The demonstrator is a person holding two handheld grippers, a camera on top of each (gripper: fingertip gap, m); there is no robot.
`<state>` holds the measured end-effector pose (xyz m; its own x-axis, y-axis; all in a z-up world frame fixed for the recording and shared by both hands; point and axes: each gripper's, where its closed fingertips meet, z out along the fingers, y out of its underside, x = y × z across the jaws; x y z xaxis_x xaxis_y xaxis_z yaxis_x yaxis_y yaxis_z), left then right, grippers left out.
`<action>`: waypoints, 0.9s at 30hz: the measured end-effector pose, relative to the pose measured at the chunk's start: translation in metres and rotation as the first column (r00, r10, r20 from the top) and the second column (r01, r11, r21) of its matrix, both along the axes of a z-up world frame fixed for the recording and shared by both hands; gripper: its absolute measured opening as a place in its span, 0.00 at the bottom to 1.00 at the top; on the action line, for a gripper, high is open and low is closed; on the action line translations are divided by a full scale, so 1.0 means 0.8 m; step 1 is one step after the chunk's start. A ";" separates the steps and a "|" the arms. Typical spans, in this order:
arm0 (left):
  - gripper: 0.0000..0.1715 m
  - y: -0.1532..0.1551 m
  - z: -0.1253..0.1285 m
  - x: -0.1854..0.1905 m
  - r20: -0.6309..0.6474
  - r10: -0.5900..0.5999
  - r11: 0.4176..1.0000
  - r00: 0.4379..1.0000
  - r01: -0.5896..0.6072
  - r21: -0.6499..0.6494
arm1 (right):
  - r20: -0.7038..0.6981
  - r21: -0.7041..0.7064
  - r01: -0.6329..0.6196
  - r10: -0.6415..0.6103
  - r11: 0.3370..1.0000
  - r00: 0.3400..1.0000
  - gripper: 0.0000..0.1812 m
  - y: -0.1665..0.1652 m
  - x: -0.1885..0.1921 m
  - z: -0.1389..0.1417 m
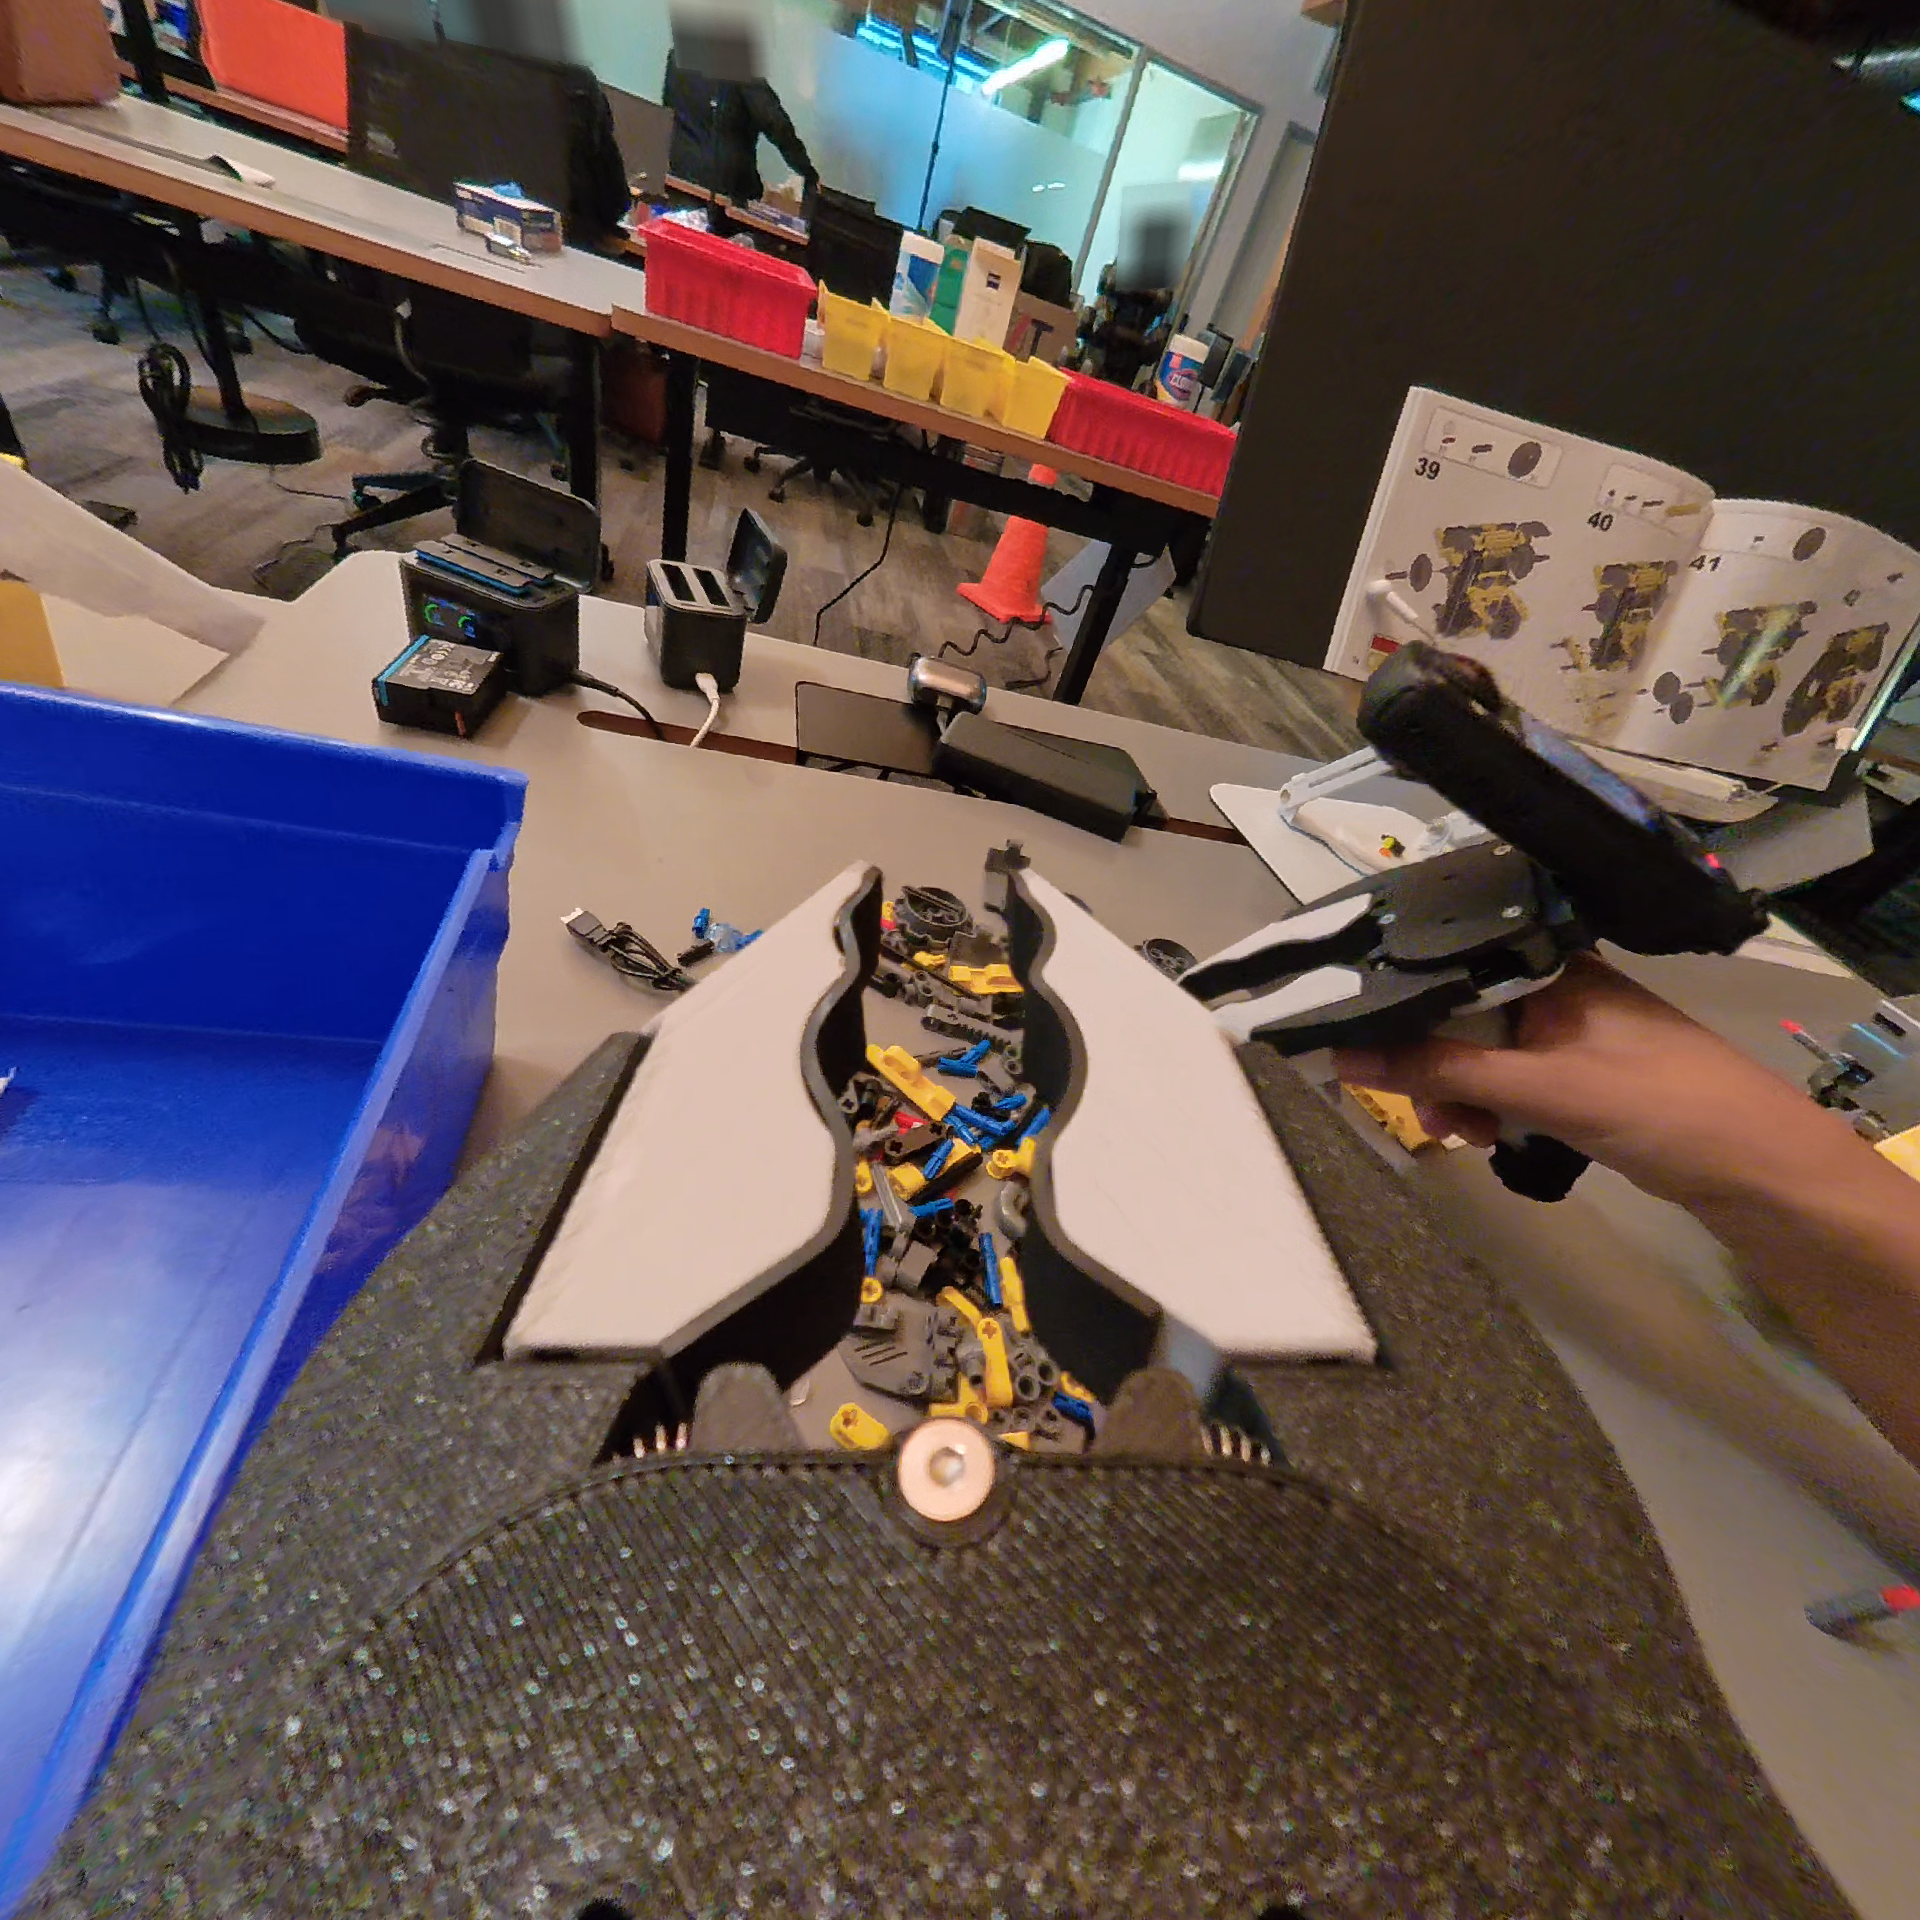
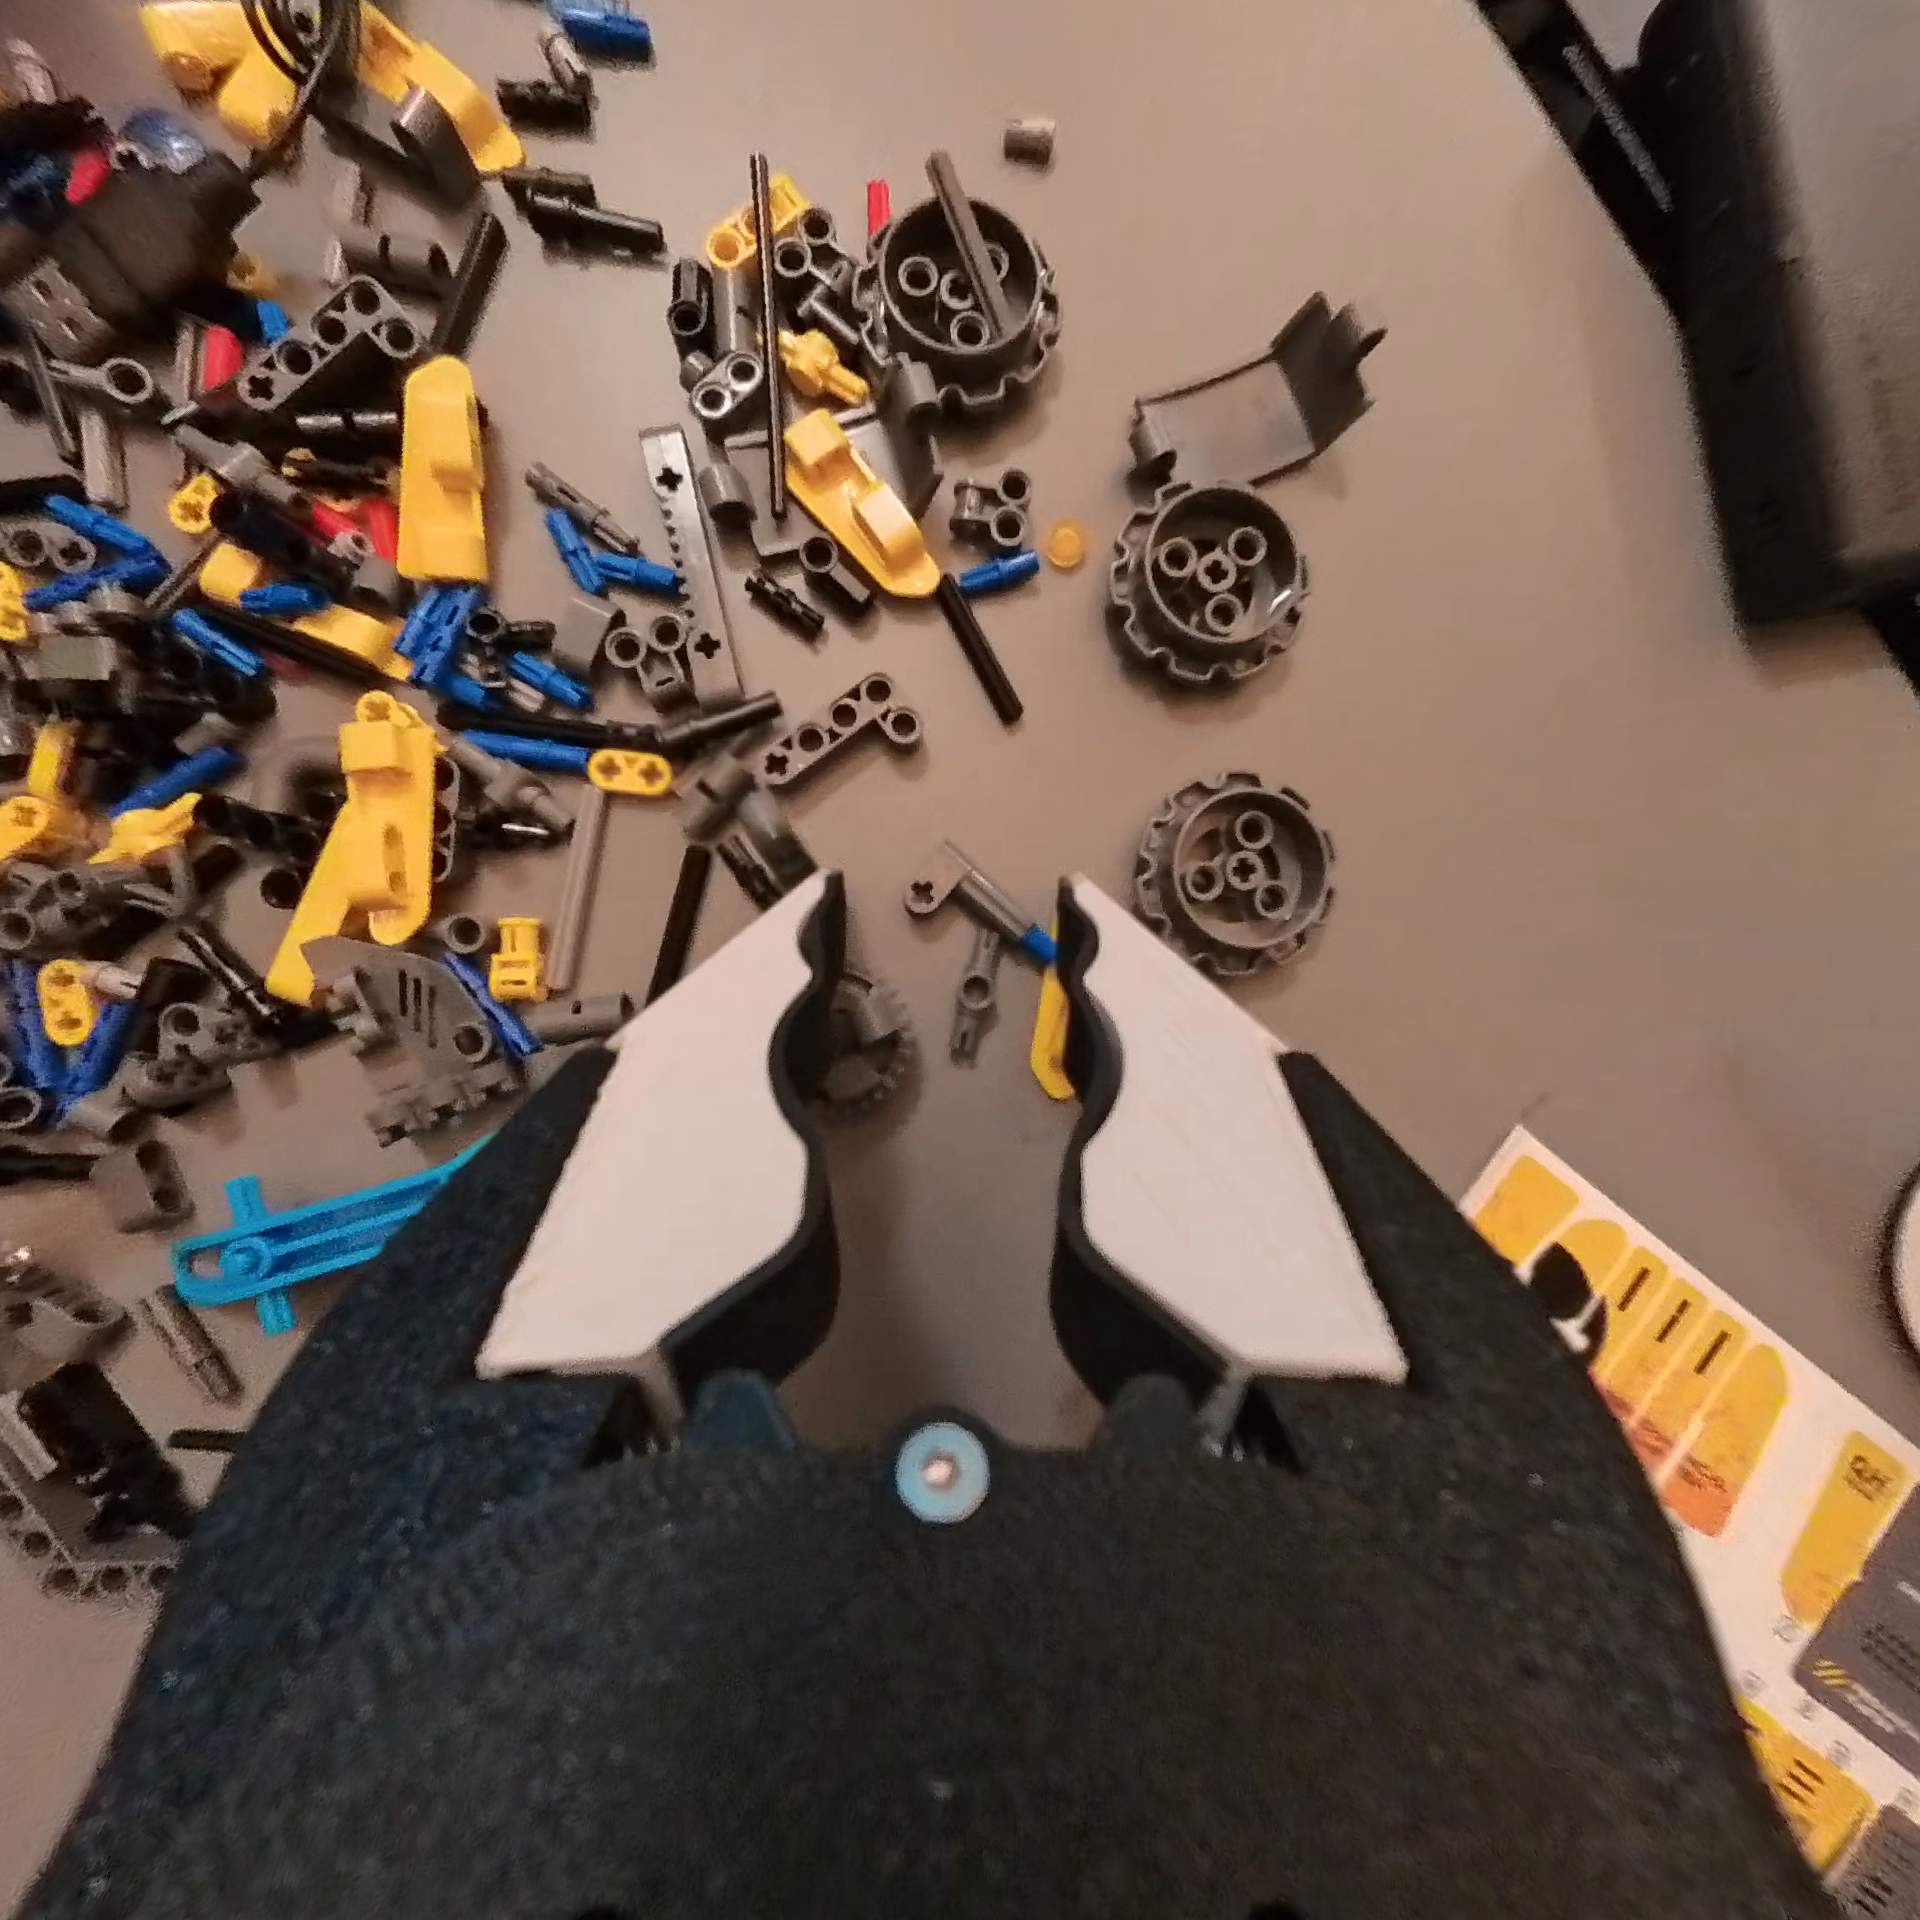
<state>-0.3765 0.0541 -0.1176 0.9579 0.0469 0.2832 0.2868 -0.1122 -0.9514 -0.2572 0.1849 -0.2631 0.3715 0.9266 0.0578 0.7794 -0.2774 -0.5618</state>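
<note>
Far left, a blue bin [image 1: 239, 1039] on the grey table [image 1: 665, 831], beside the left gripper [image 1: 940, 894]. Left gripper spread a moderate gap, empty, raised over the heap of small building parts [image 1: 940, 1132]: yellow, blue, black and grey pieces. Further right, the right gripper [image 1: 1210, 997] in a hand [image 1: 1558, 1081], pointed down at the same heap. In the right wrist view, right gripper [image 2: 945, 904] parted fairly wide, gripping nothing, tips low over a small grey pin piece [image 2: 961, 888]; dark gear [image 2: 862, 1039] under the left finger, grey toothed wheel [image 2: 1236, 873] just right of the tips. Open instruction booklet [image 1: 1621, 603] propped far right
</note>
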 end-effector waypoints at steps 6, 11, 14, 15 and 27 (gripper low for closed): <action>0.13 0.002 -0.001 0.003 -0.013 -0.005 1.000 1.000 0.005 -0.010 | -0.011 -0.035 -0.012 0.012 0.999 1.000 0.19 -0.003 0.000 -0.007; 0.13 0.003 -0.002 0.003 -0.019 -0.005 1.000 1.000 0.004 -0.017 | -0.024 -0.008 -0.026 0.026 1.000 0.999 0.04 -0.003 0.004 -0.005; 0.13 0.004 -0.004 0.004 -0.024 -0.006 1.000 1.000 0.005 -0.023 | -0.063 0.000 -0.032 0.032 0.999 0.997 0.03 -0.007 0.006 0.003; 0.13 0.004 -0.004 0.005 -0.025 -0.007 1.000 1.000 0.006 -0.025 | -0.081 0.002 -0.037 0.037 0.999 0.996 0.03 -0.009 0.006 0.007; 0.14 0.006 -0.006 0.008 -0.038 -0.016 0.999 0.999 0.015 -0.039 | -0.297 0.152 -0.125 0.166 0.980 0.940 0.03 -0.066 0.019 0.089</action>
<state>-0.3700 0.0591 -0.1222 0.9687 0.0421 0.2445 0.2481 -0.1534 -0.9565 -0.2417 0.1325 -0.1921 0.2515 0.9641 0.0846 0.5900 -0.0834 -0.8031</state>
